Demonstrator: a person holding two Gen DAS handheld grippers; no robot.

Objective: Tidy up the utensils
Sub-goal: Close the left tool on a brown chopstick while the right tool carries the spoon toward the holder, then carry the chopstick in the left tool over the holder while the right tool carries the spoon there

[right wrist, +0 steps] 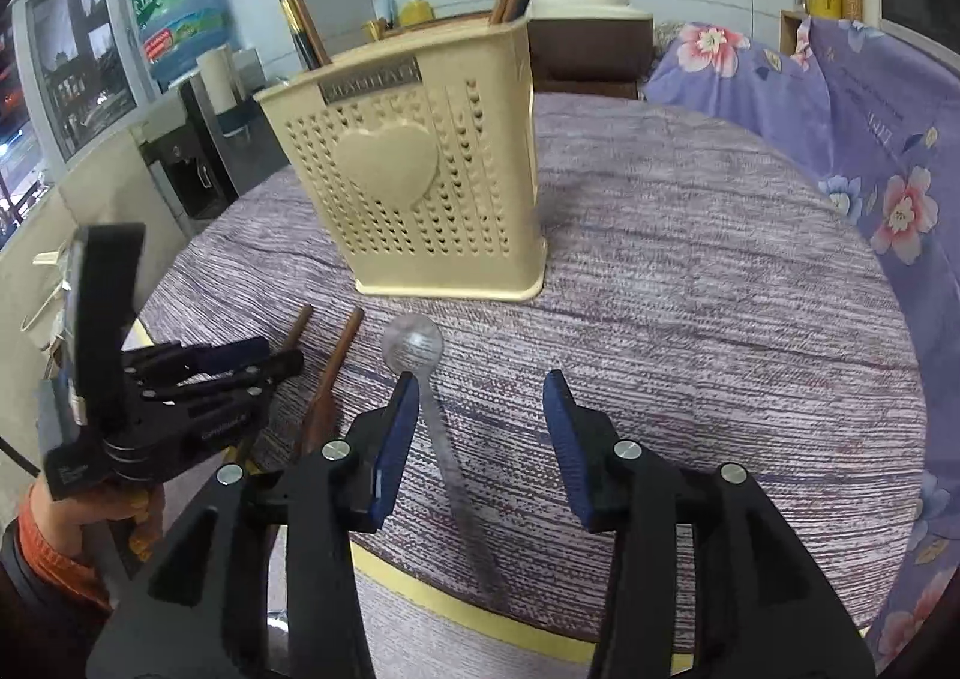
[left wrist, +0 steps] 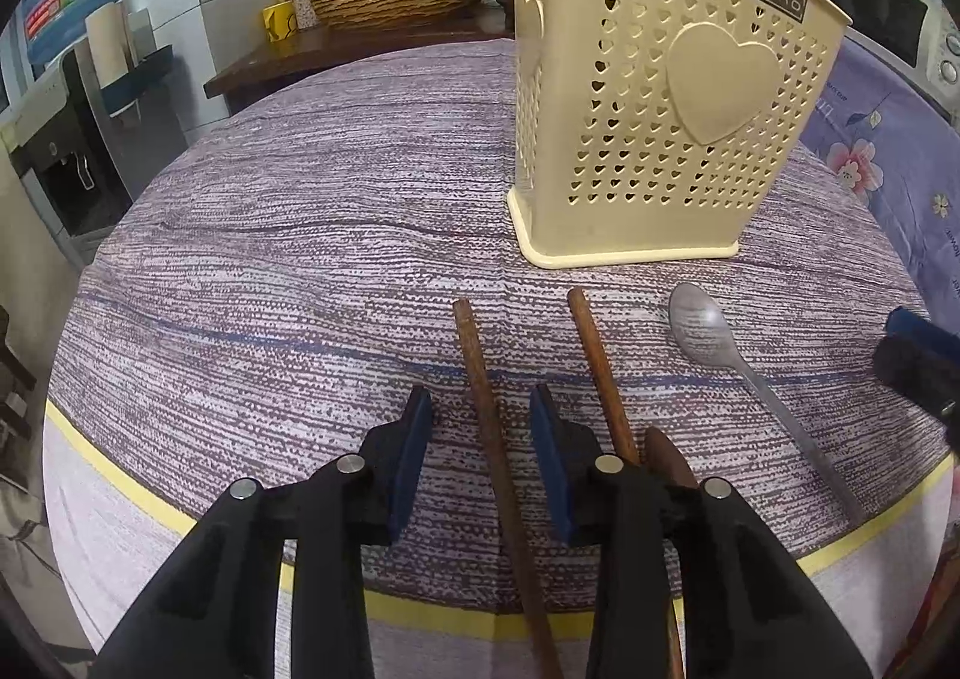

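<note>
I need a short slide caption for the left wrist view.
Open left gripper straddles a wooden utensil before the cream holder.

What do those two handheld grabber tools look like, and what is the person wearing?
Each gripper is black plastic with two angular fingers, silver round pivot pins and flat dark blue pads: the left gripper and the right gripper look alike. The left one also carries a black upright plate. The hand holding it shows an orange cuff under a dark sleeve.

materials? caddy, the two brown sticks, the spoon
Caddy: looks like moulded plastic, matte cream; heart-shaped perforations and a raised heart.
Two brown sticks: likely wood, dull reddish-brown, streaky grain-like surface.
Spoon: probably metal, grey brushed sheen, faint reflection in the bowl.
</note>
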